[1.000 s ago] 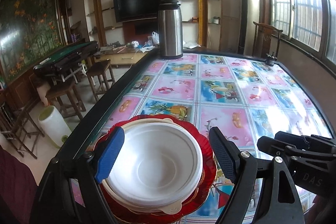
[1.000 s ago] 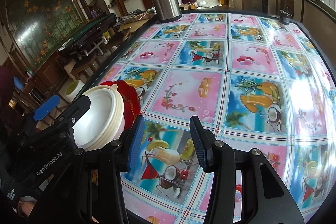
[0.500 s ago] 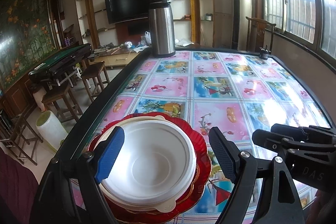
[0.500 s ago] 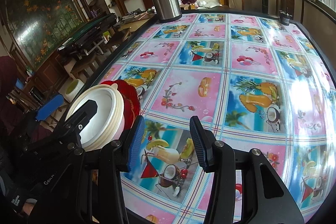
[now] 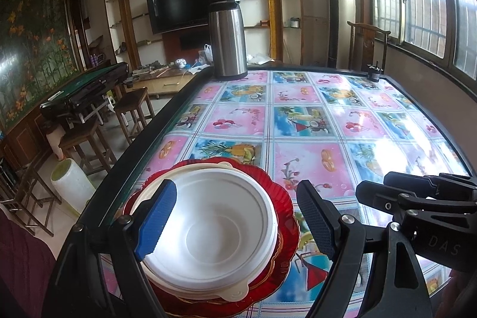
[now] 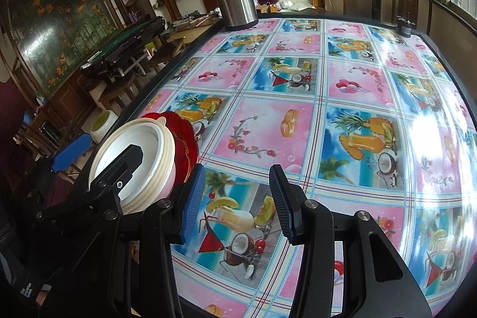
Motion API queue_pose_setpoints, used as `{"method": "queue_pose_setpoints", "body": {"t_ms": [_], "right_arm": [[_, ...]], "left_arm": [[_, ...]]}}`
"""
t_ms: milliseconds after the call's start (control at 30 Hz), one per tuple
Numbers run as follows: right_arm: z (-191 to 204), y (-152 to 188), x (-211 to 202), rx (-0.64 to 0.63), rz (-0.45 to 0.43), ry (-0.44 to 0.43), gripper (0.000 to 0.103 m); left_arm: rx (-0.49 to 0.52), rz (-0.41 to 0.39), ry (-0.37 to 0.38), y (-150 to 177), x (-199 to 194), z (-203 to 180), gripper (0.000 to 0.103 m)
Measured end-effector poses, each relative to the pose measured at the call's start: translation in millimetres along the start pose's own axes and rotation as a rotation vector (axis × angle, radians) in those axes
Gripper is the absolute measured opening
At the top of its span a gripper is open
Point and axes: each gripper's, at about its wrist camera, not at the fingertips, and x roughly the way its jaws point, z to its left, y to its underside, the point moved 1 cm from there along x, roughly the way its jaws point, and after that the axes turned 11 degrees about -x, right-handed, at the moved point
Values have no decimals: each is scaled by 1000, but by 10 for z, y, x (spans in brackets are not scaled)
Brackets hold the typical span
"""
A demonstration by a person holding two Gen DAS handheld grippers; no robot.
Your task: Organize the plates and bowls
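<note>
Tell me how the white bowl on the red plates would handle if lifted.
The white bowl looks thin and foam-like, so probably very light and easily dented. It sits nested in a cream bowl, so both might rise together.

Black left tool (image 5: 235,216) with blue ribbed pads; silver screws; dark-red sleeve (image 5: 21,267).

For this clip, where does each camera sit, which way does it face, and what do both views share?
Left wrist: on the left gripper, looking down between open fingers at the white bowl stacked on red plates; right gripper at right.
Right wrist: on the right gripper, open over the bare tablecloth; left gripper at left.
Shared: the stack, the steel flask, the television.
</note>
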Motion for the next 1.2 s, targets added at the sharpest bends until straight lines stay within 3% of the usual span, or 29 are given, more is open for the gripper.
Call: {"method": "queue_pose_setpoints", "body": {"t_ms": [600,1200], "right_arm": [[-46,43,60,7,22,-2,45],[254,-3,66,-82,-9,11,45]], "left_arm": [[-2,16,14,59,63,65,83],[-13,2,38,120,59,208,83]]}}
